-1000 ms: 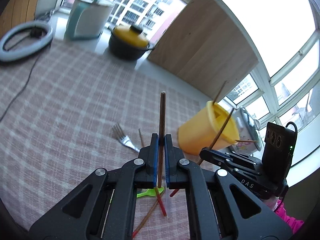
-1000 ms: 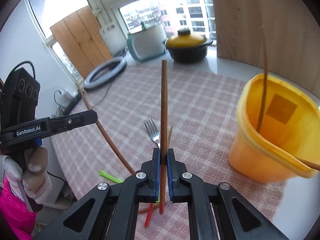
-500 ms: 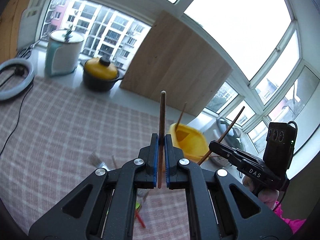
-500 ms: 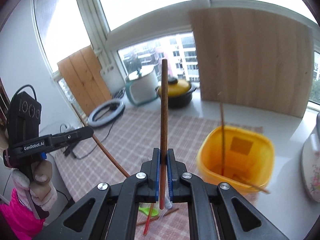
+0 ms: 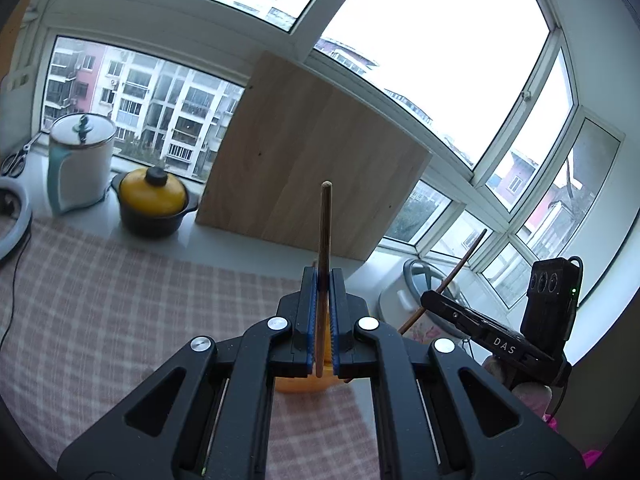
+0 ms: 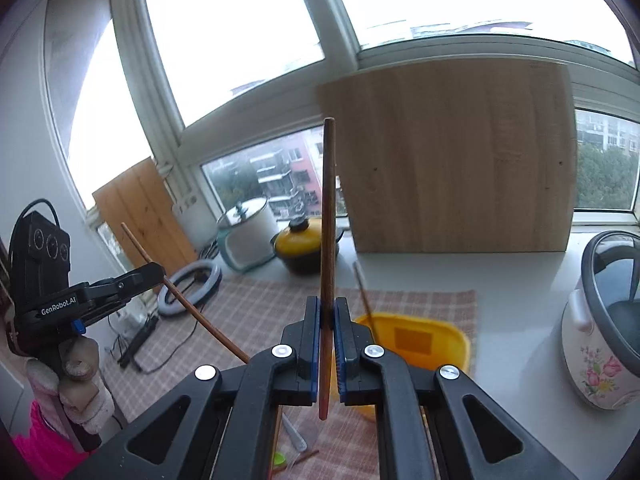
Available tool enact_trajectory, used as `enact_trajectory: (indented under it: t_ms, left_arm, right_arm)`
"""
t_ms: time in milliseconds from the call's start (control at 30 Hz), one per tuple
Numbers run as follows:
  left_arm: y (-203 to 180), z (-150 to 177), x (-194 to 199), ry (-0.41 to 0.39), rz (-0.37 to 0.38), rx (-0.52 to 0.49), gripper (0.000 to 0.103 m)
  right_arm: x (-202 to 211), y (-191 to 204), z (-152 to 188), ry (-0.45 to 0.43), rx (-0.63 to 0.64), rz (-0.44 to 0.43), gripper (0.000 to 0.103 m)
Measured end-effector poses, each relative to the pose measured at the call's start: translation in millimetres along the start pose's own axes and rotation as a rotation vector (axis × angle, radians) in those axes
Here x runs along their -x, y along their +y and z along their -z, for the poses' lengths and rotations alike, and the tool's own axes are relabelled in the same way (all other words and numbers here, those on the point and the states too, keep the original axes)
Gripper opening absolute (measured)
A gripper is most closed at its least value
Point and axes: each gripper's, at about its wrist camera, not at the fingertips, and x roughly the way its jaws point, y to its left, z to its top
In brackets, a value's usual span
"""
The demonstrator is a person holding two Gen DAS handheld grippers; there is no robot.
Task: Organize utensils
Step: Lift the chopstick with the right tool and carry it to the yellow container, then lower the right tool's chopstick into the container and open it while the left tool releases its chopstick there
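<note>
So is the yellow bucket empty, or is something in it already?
Not empty. In the right wrist view a brown chopstick leans inside the yellow bucket, poking up over its rim. Its bottom is hidden, so anything else inside cannot be told.

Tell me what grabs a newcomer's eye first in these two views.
Each claw is shut on a brown chopstick standing upright: the left claw holds one chopstick, the right claw the other. Just beyond the right claw sits a yellow tub on the checked cloth, with a chopstick already leaning inside.
</note>
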Motion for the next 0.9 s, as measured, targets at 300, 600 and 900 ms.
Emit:
enact_trajectory:
  t_ms: [300, 600, 900]
  left_arm:
    - [-26, -1, -60, 0.053, -0.042, -0.09, 0.003]
    - [-36, 17, -120, 0.139, -0.113, -0.152, 0.003]
    - [-39, 41, -157, 0.213, -0.155, -0.206, 0.003]
  right_arm:
    - [-16, -36, -12, -0.013, -0.002, 0.115, 0.004]
    - [-49, -73, 3, 0.067, -0.055, 0.148, 0.004]
    - [-73, -91, 19, 0.142, -0.07, 0.156, 0.004]
